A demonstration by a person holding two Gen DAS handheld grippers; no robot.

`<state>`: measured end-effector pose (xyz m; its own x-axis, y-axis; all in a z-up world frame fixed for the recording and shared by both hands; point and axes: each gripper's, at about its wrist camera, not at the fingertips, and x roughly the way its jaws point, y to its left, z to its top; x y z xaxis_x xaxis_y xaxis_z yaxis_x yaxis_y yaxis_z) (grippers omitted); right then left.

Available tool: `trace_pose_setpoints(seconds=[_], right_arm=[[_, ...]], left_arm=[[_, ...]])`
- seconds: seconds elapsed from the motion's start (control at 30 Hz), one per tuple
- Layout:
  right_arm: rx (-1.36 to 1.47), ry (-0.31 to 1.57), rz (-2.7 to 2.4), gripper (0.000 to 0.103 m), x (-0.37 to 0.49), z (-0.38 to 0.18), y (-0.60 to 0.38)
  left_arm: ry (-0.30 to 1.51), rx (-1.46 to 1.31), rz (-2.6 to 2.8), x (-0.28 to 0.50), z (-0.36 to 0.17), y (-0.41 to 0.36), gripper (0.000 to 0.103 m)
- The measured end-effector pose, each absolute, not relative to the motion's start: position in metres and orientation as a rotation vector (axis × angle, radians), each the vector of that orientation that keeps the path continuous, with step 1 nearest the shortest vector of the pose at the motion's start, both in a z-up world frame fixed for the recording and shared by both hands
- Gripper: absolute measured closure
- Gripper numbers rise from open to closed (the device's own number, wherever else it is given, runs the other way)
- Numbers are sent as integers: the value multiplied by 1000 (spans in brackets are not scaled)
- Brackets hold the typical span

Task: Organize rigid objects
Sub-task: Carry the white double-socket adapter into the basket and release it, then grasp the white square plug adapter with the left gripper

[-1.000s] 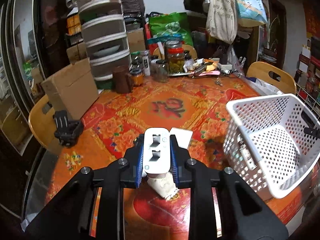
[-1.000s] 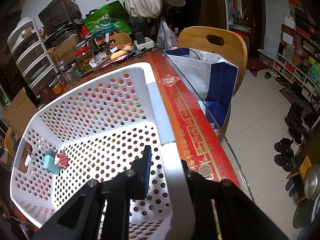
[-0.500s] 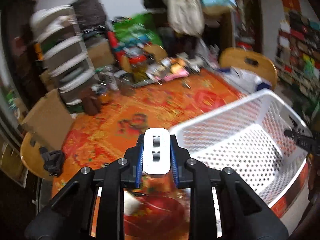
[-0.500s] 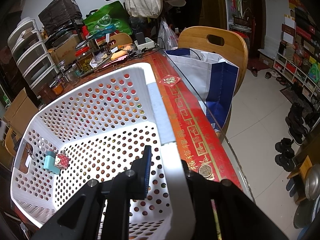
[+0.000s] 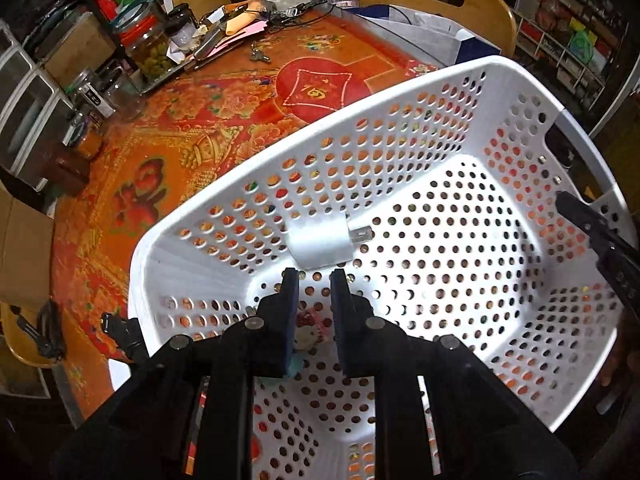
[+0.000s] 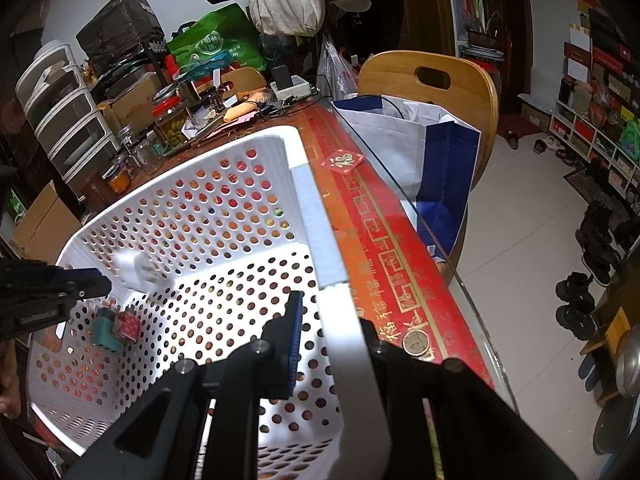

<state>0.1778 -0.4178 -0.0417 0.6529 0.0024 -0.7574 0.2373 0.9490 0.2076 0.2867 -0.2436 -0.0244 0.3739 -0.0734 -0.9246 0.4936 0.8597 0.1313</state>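
On a cluttered red table, the right gripper (image 6: 328, 332) clamps the basket (image 5: 400, 92) rim, steadying it; the left gripper (image 5: 314, 280), jaws apart, hangs over a blurred charger (image 5: 320, 240) at mid-frame.

One white basket (image 5: 400, 92) sits on one table (image 5: 224, 120). Inside the basket are three small things: one white plug adapter (image 5: 320, 242), one teal block (image 6: 105, 330) and one red patterned cube (image 6: 127, 325). Two grippers show, the left gripper (image 5: 314, 280) and the right gripper (image 6: 326, 306). Two wooden chairs (image 6: 430, 80) stand at the far side. One blue and white bag (image 6: 416, 148) leans there. One coin (image 6: 416, 342) lies on the table edge. One jar (image 5: 150, 46) of green olives stands among clutter.
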Motion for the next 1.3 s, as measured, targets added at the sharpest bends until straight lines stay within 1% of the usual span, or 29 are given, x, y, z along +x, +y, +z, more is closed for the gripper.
trace_pose_setpoints(seconds=[0.07,0.17,0.23,0.27,0.3,0.33,0.37,0.4,0.43,0.5,0.57,0.67,0.77,0.9,1.07,1.3], right_arm=[[305,851,-131,88,178,-42,-418],[305,852,-129,88,179,-42,-419],[306,853,-127,88,179,-42,-419],[306,852,-126,87,179,-42,-419],[306,852,-126,87,179,-42,-419],[306,852,-126,87,179,-42,-419],[306,852,-127,87,179,-42,-419],[306,852,-127,87,179,-42,-419],[305,852,-127,87,179,-42,-419],[305,852,-127,87,179,-42,-419],[304,852,-127,87,180,-42,-419],[307,847,-126,87,179,-42,-419],[308,846,-128,87,180,-42,-419],[290,857,-145,87,181,-41,-418],[289,866,-159,87,182,-42,-418],[284,870,-161,87,181,-42,-416]], left_arm=[[1131,404,-386,286,-22,-243,88],[1075,346,-410,282,-8,-221,88],[1012,289,-430,272,8,-200,83],[991,270,-427,270,15,-191,70],[952,234,-417,263,25,-174,49],[919,207,-408,257,33,-159,36],[877,180,-393,250,41,-141,15],[828,159,-369,242,48,-122,3],[781,137,-337,233,54,-99,0],[739,99,-274,221,53,-59,0],[748,44,-211,214,40,-16,0],[840,-76,-142,211,-5,40,0],[946,-181,-111,213,-53,75,0],[1002,-191,-113,211,-81,75,0],[1040,-155,-138,219,-95,52,0],[1048,-120,-83,232,-116,29,0]])
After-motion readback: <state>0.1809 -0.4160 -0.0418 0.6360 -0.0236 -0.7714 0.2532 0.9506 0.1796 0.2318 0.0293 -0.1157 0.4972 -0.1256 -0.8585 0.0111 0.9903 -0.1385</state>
